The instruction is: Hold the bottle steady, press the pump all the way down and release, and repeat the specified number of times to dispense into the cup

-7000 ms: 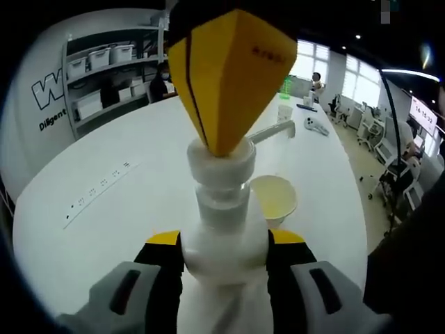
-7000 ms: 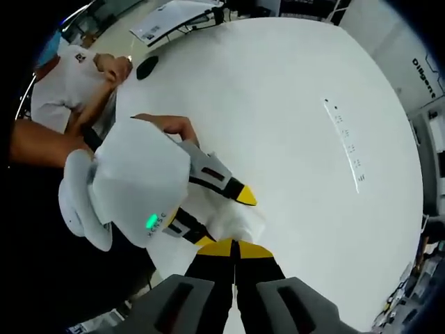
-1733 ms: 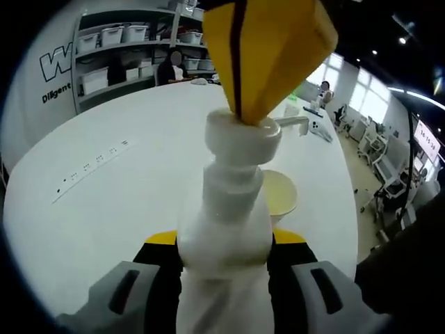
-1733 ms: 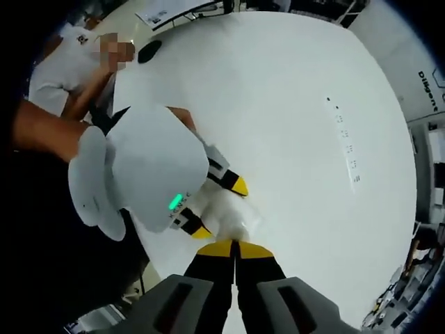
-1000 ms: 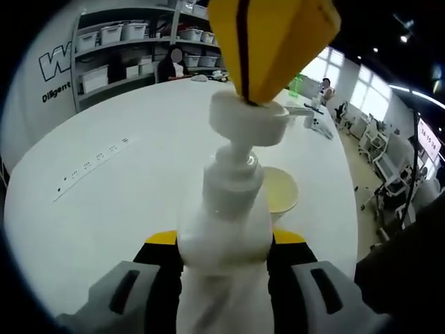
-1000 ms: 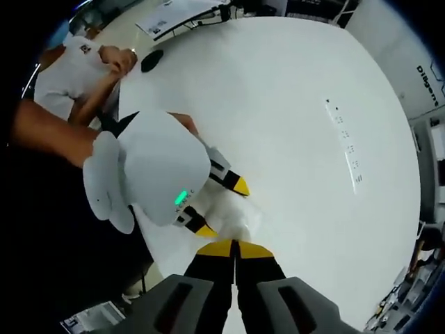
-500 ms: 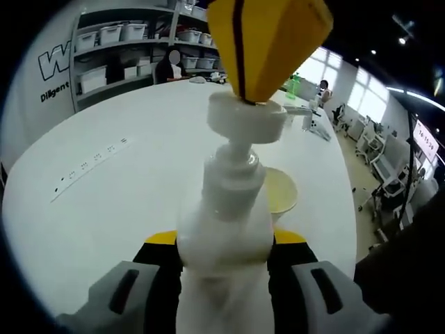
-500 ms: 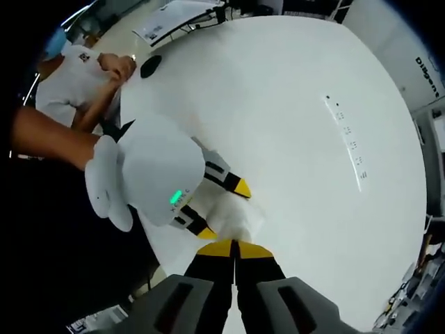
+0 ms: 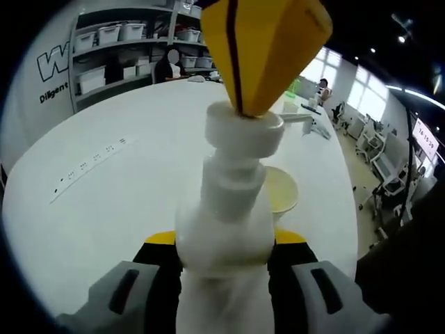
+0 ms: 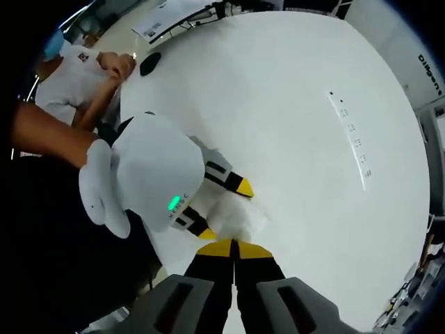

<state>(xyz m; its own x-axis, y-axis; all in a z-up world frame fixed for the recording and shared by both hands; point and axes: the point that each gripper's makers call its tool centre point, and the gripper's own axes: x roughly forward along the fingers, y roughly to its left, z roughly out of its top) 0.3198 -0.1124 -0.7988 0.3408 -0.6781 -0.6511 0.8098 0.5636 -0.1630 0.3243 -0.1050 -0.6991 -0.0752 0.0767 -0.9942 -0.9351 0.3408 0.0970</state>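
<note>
One white bottle (image 9: 224, 229) stands on the round white desk (image 9: 111, 202), near the desk's edge closest to the person, and the left gripper (image 9: 224, 245) is closed around its body, a yellow-tipped jaw pressed to each side. In the left gripper view the right gripper (image 9: 261, 49) comes down from above with its two yellow jaws drawn together, their tips resting on the flat top of the pump (image 9: 243, 129), which sits low against the bottle's collar. One pale yellow cup (image 9: 281, 191) stands just behind the bottle, toward the desk's middle. In the right gripper view the right gripper (image 10: 234, 248) has its jaws closed together with nothing between them, tips on the pump (image 10: 236, 217), and the left gripper (image 10: 208, 198) reaches in from the left (its white housing hides most of the bottle). A strip of sockets (image 10: 353, 147) lies well apart, toward the far edge. One person (image 10: 76, 69) in white sits at the desk's edge.
</note>
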